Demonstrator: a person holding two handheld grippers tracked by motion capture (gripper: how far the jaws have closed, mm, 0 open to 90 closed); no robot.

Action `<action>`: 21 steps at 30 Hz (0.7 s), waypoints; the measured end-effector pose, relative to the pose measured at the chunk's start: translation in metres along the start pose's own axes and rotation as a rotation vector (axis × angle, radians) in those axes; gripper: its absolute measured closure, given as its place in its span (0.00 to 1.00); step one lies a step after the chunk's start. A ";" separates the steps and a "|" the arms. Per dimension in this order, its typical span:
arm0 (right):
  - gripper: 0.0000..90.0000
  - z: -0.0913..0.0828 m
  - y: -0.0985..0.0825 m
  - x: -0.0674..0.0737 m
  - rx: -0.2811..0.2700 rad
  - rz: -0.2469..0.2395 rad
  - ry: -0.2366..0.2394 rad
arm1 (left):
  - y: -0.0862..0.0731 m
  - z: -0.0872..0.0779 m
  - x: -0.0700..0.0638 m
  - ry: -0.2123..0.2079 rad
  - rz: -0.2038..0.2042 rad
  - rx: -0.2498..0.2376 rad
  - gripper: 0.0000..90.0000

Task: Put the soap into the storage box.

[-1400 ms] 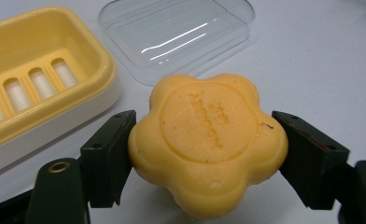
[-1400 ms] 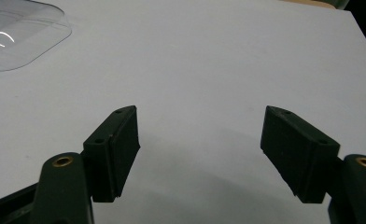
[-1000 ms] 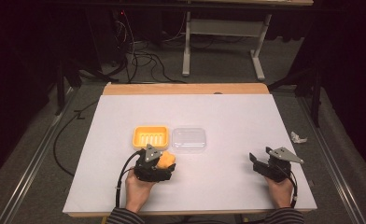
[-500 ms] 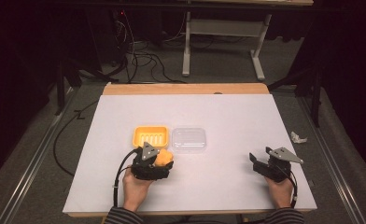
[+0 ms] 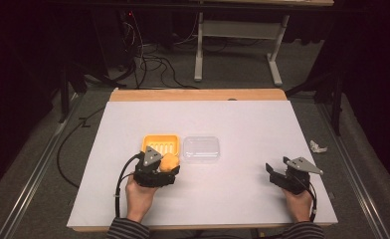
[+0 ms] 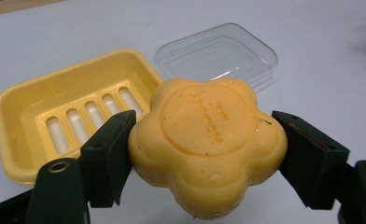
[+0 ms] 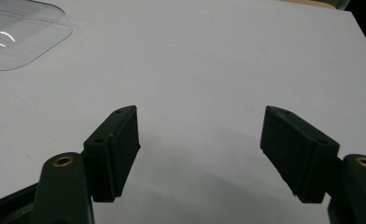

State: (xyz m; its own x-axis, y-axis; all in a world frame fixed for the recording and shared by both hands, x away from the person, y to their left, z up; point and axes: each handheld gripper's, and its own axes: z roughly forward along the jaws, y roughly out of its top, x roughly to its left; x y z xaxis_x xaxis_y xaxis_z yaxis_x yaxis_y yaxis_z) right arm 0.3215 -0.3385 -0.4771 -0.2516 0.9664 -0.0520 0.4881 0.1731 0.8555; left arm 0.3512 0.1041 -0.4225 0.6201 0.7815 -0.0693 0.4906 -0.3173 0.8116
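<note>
Two tongs work over the white table (image 5: 233,119). At the left, the left tongs (image 6: 204,149) grip a yellow flower-shaped soap (image 6: 207,140) between both jaws — it is held above the table, just near of the yellow soap dish (image 6: 36,112). To the right of the dish, touching or almost touching it, lies the clear lid (image 6: 218,53). Well apart, at the near right, the right tongs (image 7: 200,149) stand wide — nothing between the jaws.
</note>
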 end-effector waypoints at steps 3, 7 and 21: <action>0.32 0.000 0.000 0.000 0.001 0.001 -0.001 | 0.001 -0.001 0.003 0.000 -0.007 -0.006 0.29; 0.32 0.000 0.000 0.000 -0.001 0.001 -0.001 | 0.002 -0.001 0.007 -0.002 0.003 -0.018 0.29; 0.32 0.000 0.000 0.001 0.006 0.000 -0.002 | 0.005 -0.005 0.016 0.033 -0.028 -0.014 0.29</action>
State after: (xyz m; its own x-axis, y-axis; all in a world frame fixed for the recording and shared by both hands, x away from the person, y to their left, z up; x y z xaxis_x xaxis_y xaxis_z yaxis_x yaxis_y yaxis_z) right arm 0.3214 -0.3377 -0.4771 -0.2495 0.9669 -0.0531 0.4933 0.1741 0.8523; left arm 0.3606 0.1181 -0.4166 0.5854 0.8075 -0.0729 0.4986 -0.2876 0.8177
